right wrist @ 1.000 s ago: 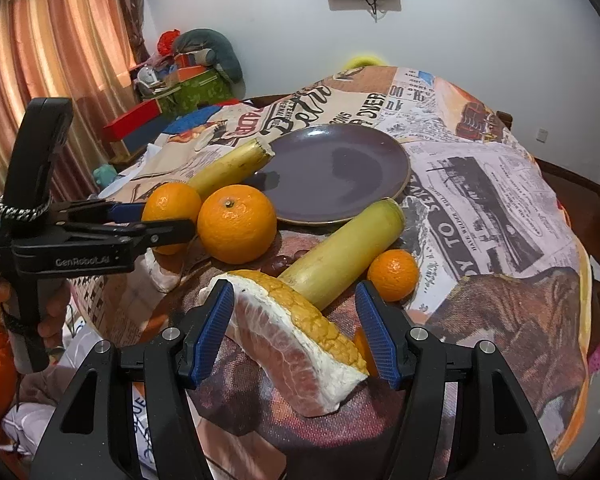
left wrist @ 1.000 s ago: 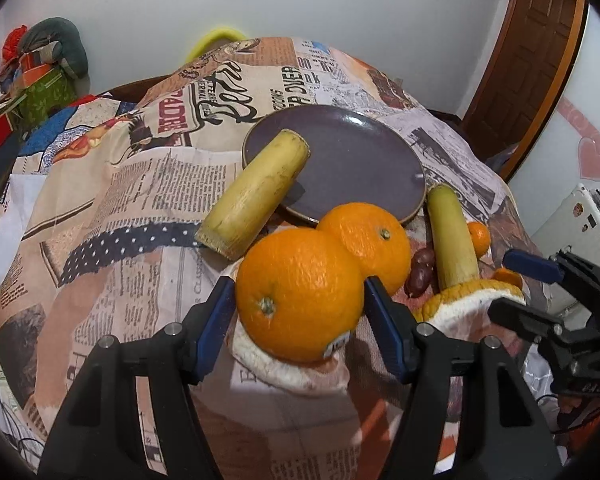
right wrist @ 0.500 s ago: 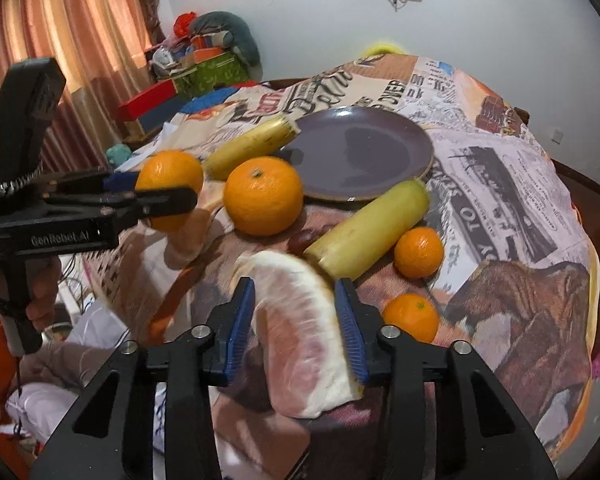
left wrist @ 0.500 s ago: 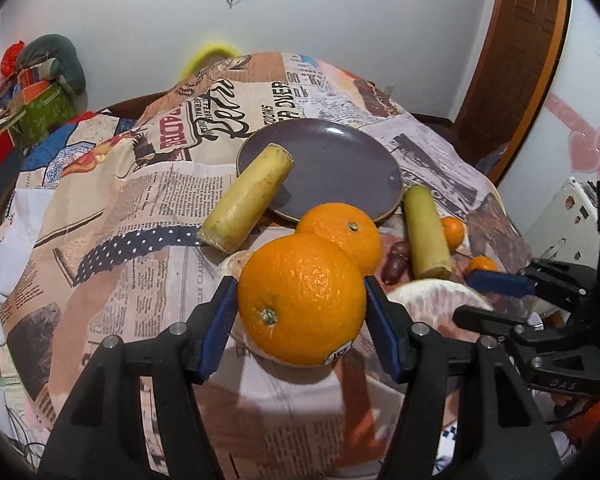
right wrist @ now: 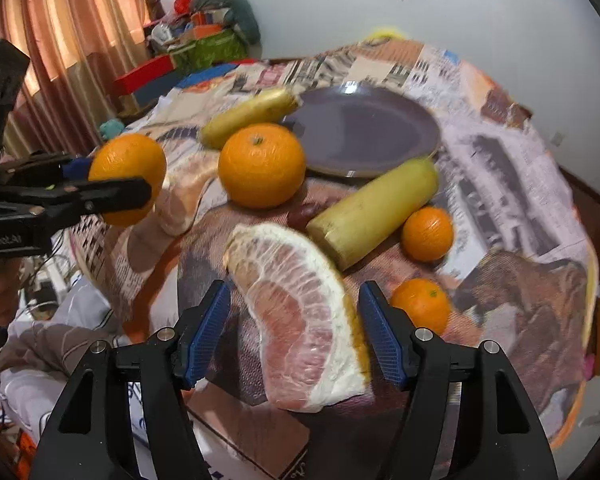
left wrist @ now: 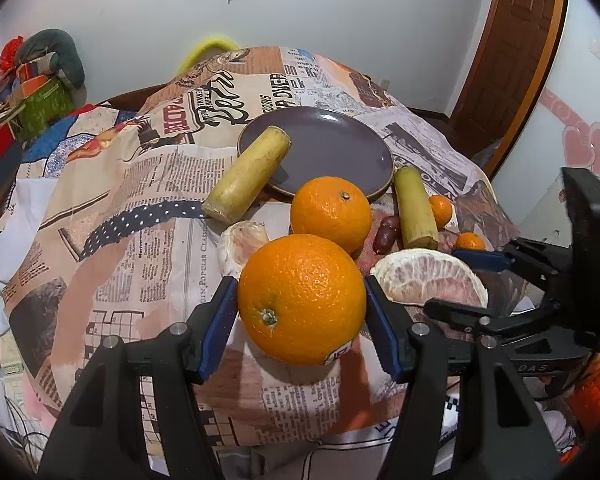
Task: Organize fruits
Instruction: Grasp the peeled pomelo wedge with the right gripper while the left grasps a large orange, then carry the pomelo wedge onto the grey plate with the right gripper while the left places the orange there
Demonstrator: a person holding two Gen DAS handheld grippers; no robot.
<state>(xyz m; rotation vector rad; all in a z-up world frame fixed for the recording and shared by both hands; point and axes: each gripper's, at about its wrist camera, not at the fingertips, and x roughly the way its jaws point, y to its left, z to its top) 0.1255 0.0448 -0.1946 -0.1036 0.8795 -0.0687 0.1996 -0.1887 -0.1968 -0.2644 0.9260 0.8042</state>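
My left gripper (left wrist: 300, 304) is shut on a large orange (left wrist: 302, 298) and holds it above the near table edge; it also shows in the right wrist view (right wrist: 127, 178). My right gripper (right wrist: 295, 322) is shut on a pomelo wedge (right wrist: 304, 316), seen from the left wrist too (left wrist: 428, 276). A purple plate (left wrist: 332, 148) lies further back. A second orange (left wrist: 331, 213), two yellow cane pieces (left wrist: 248, 174) (left wrist: 414, 206), two small mandarins (right wrist: 427, 233) (right wrist: 420, 305), dark dates (left wrist: 385, 232) and another pomelo piece (left wrist: 242, 242) lie on the cloth.
The round table wears a newspaper-print cloth (left wrist: 152, 184). Boxes and bags (left wrist: 28, 92) stand at the left, a curtain (right wrist: 60, 32) beyond. A wooden door (left wrist: 508, 52) is at the right.
Both grippers have lifted and drawn back from the fruit pile. The orange came off the pomelo piece beneath it; the right gripper closed on the wedge and turned it flesh-side up.
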